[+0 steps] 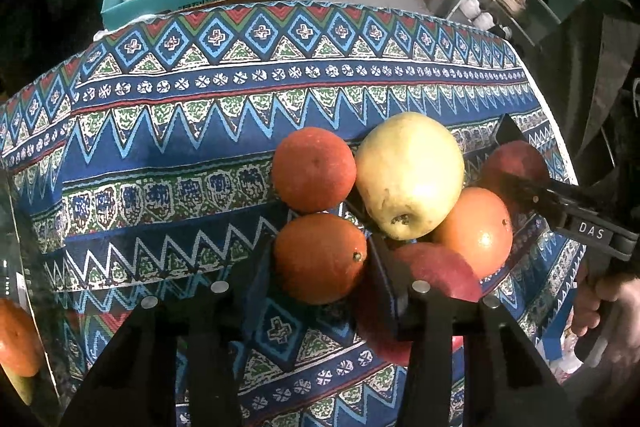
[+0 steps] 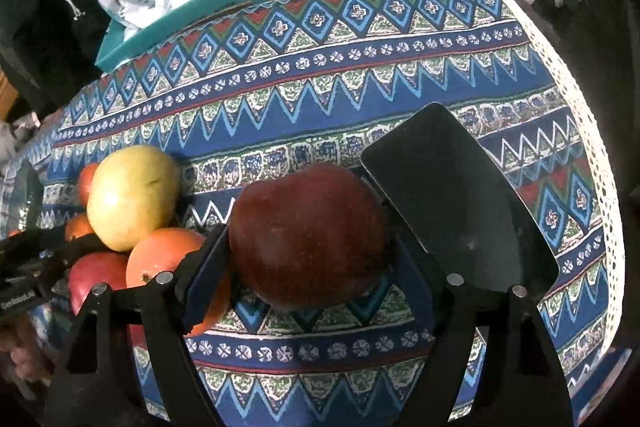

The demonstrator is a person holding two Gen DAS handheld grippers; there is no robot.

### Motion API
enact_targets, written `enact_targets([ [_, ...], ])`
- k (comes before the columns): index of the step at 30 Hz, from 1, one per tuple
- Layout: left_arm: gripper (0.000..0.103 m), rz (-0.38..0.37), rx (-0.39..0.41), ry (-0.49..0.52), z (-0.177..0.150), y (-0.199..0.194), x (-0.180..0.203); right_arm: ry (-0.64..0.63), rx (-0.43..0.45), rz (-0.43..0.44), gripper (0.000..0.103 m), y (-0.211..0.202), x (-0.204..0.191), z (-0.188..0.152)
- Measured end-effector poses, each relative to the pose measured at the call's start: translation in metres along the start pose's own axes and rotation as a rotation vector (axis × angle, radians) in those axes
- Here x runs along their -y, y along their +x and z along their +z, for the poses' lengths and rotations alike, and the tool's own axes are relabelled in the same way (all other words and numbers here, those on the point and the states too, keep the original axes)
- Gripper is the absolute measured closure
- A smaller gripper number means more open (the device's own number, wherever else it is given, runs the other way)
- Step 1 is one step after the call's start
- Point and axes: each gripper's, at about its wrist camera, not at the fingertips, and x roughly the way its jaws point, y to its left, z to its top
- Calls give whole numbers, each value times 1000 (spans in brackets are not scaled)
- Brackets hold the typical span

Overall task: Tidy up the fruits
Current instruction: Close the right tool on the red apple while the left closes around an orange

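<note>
Both grips engaged, my left gripper [image 1: 320, 267] pinching an orange [image 1: 319, 257] and my right gripper [image 2: 308, 239] pinching a dark red apple [image 2: 310, 235], all six fruits clustered on the tablecloth [image 1: 180, 155]; sorting looks barely begun.

Red apple [image 1: 436, 267] half hidden behind left tool's finger, orange [image 1: 16, 339] cut off at frame edge
</note>
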Motion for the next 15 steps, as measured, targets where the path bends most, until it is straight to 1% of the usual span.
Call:
enact_targets([
  [2, 56, 4, 2, 3, 0, 0, 0, 3, -5, -1, 24, 0, 1, 0],
  [7, 57, 25, 21, 23, -2, -7, 3, -36, 7, -49, 24, -4, -7, -3],
  [11, 57, 38, 45, 33, -4, -16, 7, -35, 58, -76, 24, -18, -11, -1],
  [15, 57, 50, 79, 41, -4, -32, 9, -53, 124, -107, 24, -41, -18, 3],
])
